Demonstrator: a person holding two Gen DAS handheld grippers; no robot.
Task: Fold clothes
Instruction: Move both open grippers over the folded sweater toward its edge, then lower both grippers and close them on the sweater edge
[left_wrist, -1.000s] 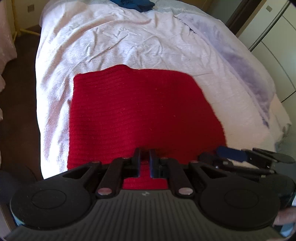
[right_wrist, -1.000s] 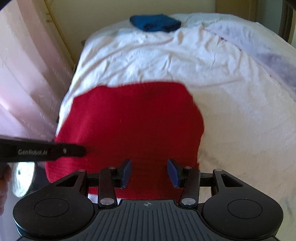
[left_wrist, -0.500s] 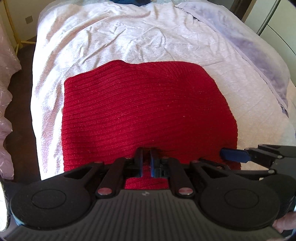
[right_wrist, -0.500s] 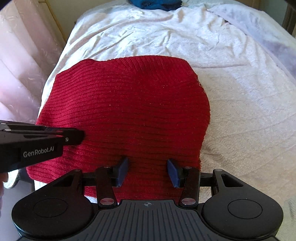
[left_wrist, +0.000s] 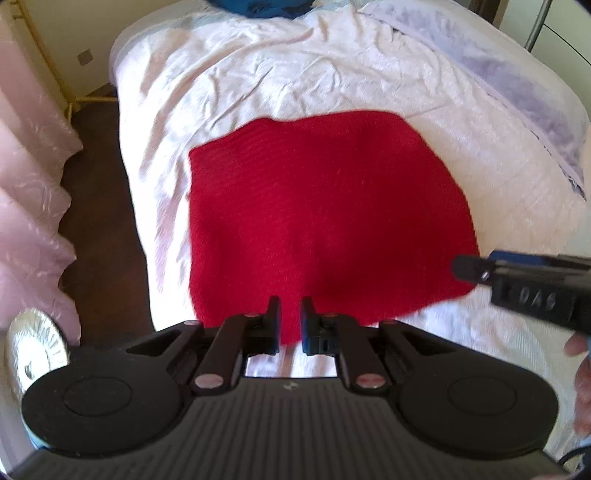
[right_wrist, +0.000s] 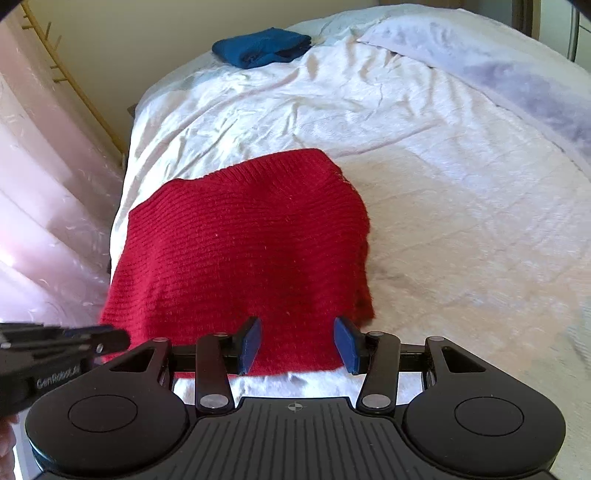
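A red ribbed knit garment (left_wrist: 325, 214) lies folded in a rough rectangle near the left edge of the bed (left_wrist: 332, 74). My left gripper (left_wrist: 290, 325) sits at its near edge, jaws a narrow gap apart, with red fabric and white cover showing between them. The right wrist view shows the same red garment (right_wrist: 240, 251), and my right gripper (right_wrist: 299, 343) hovers wide open over its near edge, holding nothing. The left gripper (right_wrist: 110, 338) reaches in by the garment's near left corner. The right gripper (left_wrist: 476, 267) shows by the near right corner.
A folded blue garment (right_wrist: 262, 46) rests at the far end of the white bed cover (right_wrist: 443, 184). A lilac blanket (right_wrist: 517, 74) runs along the right side. Pink curtains (right_wrist: 44, 184) and dark floor (left_wrist: 99, 221) border the bed's left edge. A hand (left_wrist: 583, 369) holds the right gripper.
Both grippers pulled back and up from the red garment, which looks smaller now. The left jaws, pinched on the near edge before, stand slightly wider. The right gripper stayed open.
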